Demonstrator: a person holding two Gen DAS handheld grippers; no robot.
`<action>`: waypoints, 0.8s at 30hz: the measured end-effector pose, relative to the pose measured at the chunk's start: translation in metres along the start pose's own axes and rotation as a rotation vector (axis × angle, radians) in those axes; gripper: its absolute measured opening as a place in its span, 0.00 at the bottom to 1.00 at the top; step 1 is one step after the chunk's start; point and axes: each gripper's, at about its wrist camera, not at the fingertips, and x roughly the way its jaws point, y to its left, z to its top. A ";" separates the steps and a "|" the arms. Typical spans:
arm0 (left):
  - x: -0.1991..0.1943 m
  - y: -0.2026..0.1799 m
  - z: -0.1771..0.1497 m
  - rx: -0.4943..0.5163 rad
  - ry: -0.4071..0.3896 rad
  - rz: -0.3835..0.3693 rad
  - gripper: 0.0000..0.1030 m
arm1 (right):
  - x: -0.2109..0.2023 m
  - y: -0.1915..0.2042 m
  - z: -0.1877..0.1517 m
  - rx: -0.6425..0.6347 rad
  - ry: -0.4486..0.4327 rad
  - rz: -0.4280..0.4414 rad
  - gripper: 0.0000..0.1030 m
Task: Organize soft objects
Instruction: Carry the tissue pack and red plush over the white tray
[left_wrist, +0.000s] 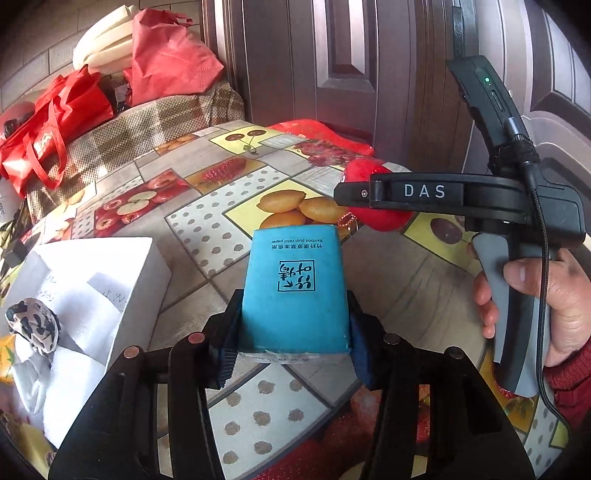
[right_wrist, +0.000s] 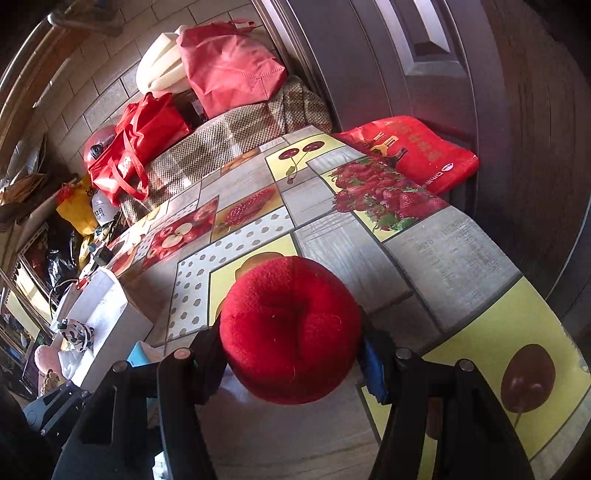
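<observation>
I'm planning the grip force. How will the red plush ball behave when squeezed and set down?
The red plush ball looks fuzzy and dimpled, so it probably squashes easily and weighs little. Being round, it may roll on the smooth tablecloth.

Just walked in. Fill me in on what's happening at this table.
A person is sorting soft items with a handheld gripper in each hand. The left gripper is shut on a blue tissue pack, held above the fruit-print tablecloth. The right gripper is shut on a red plush ball. To the left stands an open white box that already holds a black-and-white patterned cloth.
</observation>
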 end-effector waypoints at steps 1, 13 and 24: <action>-0.005 0.000 0.000 -0.002 -0.028 0.017 0.48 | -0.003 0.000 0.000 0.001 -0.016 -0.003 0.60; -0.050 0.016 -0.010 -0.089 -0.255 0.171 0.48 | -0.054 0.035 -0.025 -0.138 -0.235 -0.078 0.60; -0.071 0.019 -0.026 -0.107 -0.285 0.131 0.48 | -0.083 0.060 -0.062 -0.181 -0.239 -0.022 0.60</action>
